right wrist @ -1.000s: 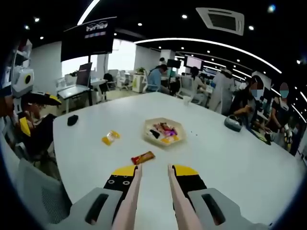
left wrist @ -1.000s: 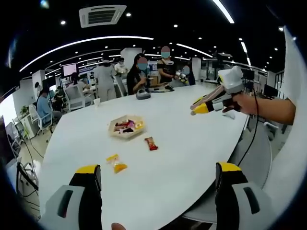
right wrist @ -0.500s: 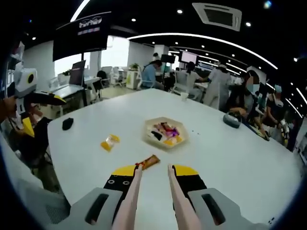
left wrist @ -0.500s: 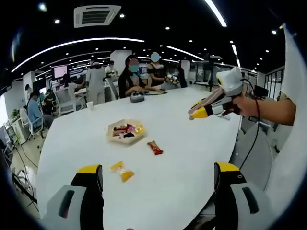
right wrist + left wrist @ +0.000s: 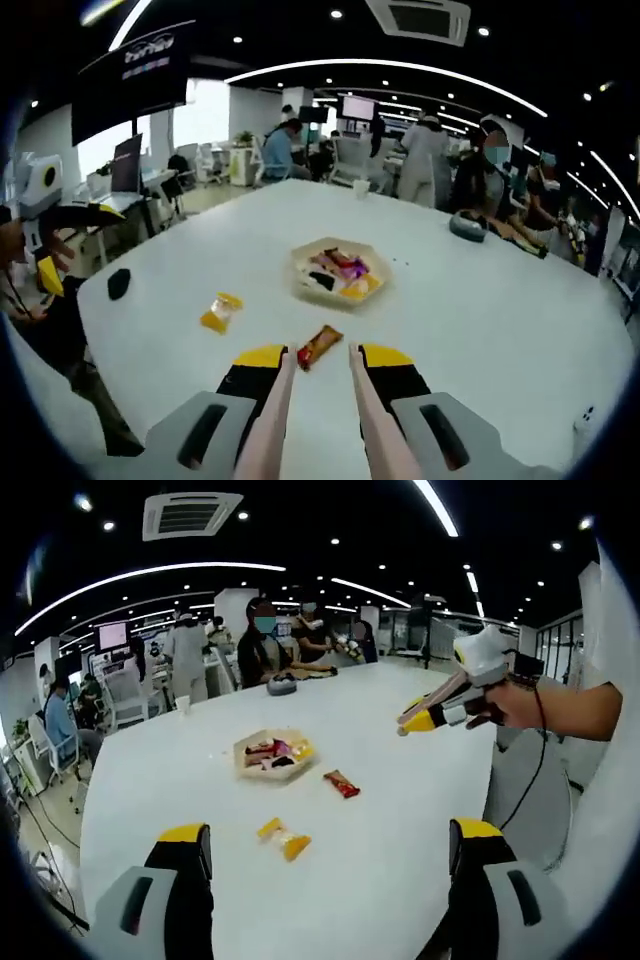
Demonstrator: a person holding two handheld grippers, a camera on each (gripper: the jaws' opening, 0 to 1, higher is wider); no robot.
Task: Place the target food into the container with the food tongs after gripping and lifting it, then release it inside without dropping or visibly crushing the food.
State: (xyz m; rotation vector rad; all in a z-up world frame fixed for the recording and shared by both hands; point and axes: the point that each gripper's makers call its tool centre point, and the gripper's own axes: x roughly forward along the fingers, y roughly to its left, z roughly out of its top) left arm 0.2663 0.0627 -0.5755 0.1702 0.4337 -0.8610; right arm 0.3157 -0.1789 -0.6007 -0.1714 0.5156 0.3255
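Red snack bar now reaches right tongs.

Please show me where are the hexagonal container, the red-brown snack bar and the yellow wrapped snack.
Hexagonal container (image 5: 303, 285), right gripper view, on its near-left rim.
Red-brown snack bar (image 5: 322, 344), right gripper view, on the middle of its wrapper.
Yellow wrapped snack (image 5: 219, 312), right gripper view, on the middle of the packet.

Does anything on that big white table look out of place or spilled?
Two wrapped snacks lie loose on the table outside the tray of snacks: a red-orange bar just ahead of the right claw, and a yellow packet farther off. A small dark object sits near the table's edge. Nothing looks damaged.
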